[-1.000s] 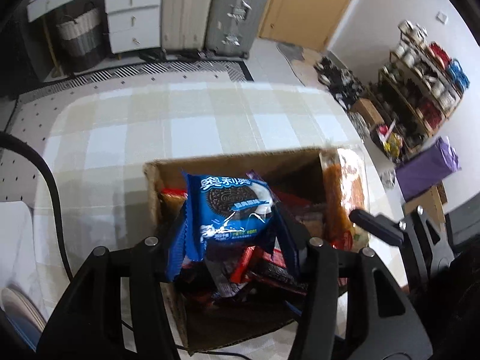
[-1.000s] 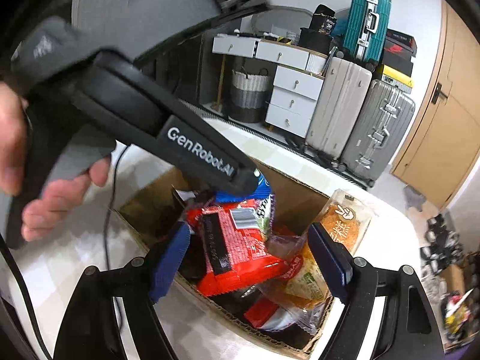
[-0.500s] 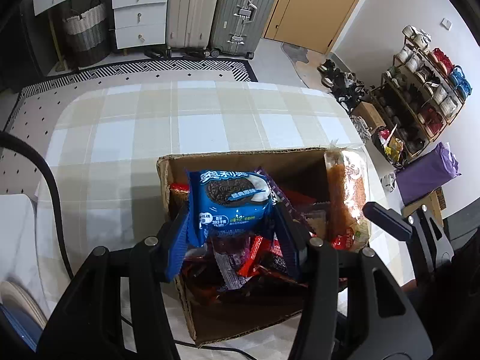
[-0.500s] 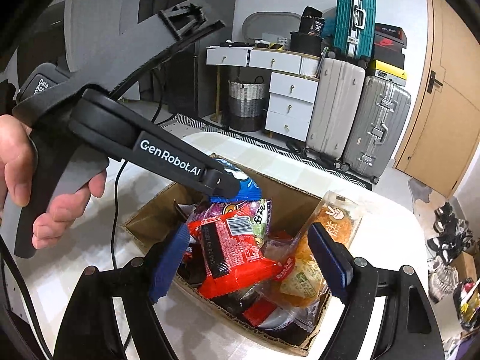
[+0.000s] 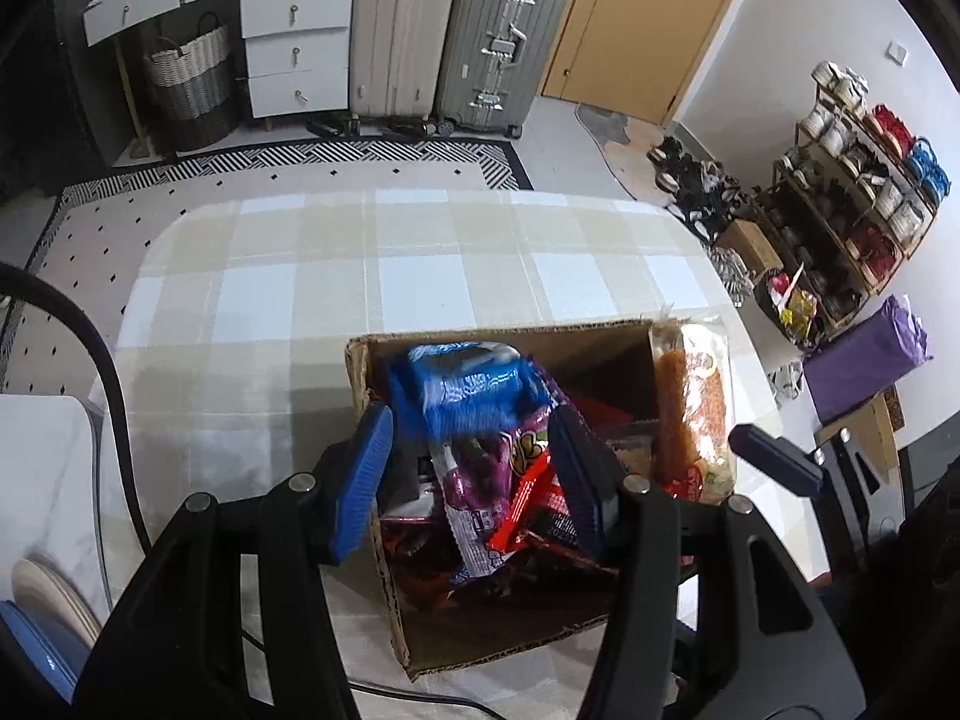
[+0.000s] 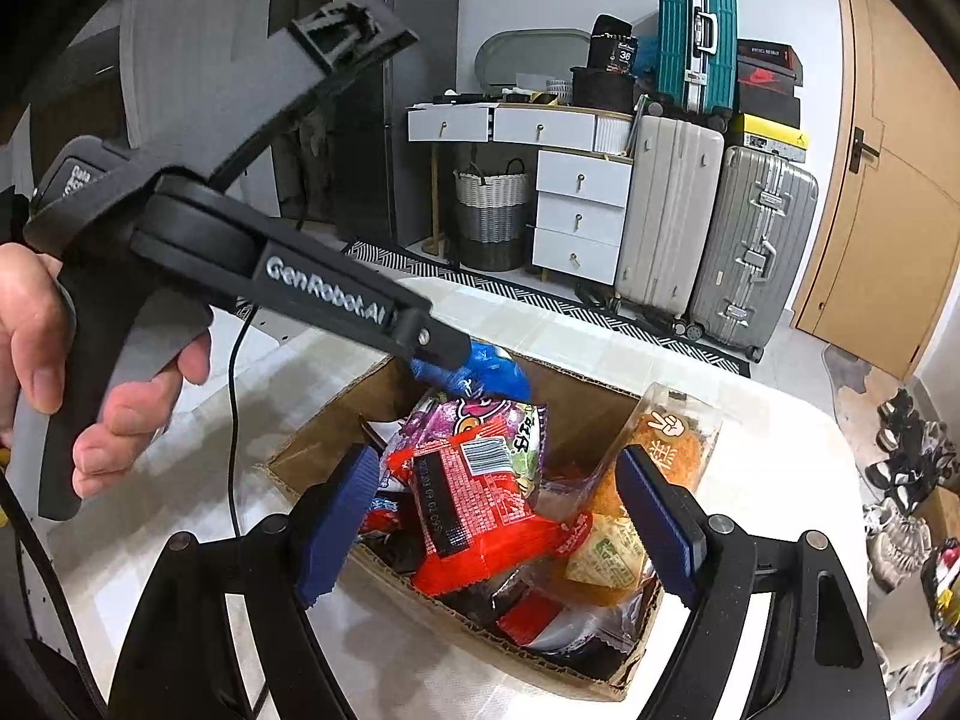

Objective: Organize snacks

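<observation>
A cardboard box [image 5: 360, 378] full of snack packs stands on the checked tablecloth [image 5: 300, 276]; it also shows in the right wrist view [image 6: 312, 450]. A blue Oreo pack [image 5: 465, 387] is blurred above the pile at the box's far left corner, and shows in the right wrist view [image 6: 480, 375]. My left gripper [image 5: 471, 474] is open just above the box, the pack free beyond its fingertips. My right gripper [image 6: 498, 516] is open and empty over a red pack [image 6: 480, 510]. A purple pack [image 6: 480, 420] lies behind it. A clear bag of orange snacks [image 5: 690, 408] leans on the box's right wall.
The left hand-held gripper's body [image 6: 240, 264] and the hand [image 6: 36, 330] reach across the right wrist view. A black cable [image 5: 90, 348] runs along the table's left side. Suitcases [image 5: 456, 30], drawers [image 5: 294, 54] and a shoe rack [image 5: 852, 180] stand beyond the table.
My left gripper has opened and let go of the blue Oreo pack, which now drops onto the pile in the box. Both wrist views have pulled back a little from the box.
</observation>
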Demonstrator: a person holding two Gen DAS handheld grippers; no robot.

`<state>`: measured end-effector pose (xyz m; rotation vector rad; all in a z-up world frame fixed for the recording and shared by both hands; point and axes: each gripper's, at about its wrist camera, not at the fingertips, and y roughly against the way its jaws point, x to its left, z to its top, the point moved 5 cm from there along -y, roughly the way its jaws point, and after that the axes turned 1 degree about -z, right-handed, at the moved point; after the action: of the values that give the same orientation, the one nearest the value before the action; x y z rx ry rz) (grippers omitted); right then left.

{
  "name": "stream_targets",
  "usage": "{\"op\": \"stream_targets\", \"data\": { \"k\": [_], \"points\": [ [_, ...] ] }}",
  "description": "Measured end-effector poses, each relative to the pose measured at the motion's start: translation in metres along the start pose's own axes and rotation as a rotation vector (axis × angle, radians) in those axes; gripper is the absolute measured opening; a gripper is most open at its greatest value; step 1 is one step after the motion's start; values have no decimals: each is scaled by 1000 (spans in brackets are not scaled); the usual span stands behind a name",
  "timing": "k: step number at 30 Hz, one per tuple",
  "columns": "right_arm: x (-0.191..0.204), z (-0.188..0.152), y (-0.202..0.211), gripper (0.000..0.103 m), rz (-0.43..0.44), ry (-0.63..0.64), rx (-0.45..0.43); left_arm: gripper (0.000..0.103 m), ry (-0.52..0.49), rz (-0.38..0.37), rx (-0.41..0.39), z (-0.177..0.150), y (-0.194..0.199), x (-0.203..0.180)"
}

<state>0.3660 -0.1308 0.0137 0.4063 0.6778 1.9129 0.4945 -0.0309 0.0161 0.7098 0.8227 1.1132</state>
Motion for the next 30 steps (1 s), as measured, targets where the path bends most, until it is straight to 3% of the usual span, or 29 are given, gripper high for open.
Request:
{"op": "stream_targets", "data": {
  "k": [13,20,22,23,30],
  "points": [
    [-5,4,22,83,17,-104,-43,51,25,14,-128,-9,54,-2],
    [-12,6,68,88,33,-215,-142,61,38,59,-298,-42,122,2],
    [-12,5,82,89,35,-236,-173,70,46,66,-338,-51,140,4],
    [-12,4,90,89,35,-248,-186,80,61,69,-366,-59,152,5],
    [-3,-11,140,95,38,-305,-244,83,38,98,-470,-115,206,-10]
  ]
}}
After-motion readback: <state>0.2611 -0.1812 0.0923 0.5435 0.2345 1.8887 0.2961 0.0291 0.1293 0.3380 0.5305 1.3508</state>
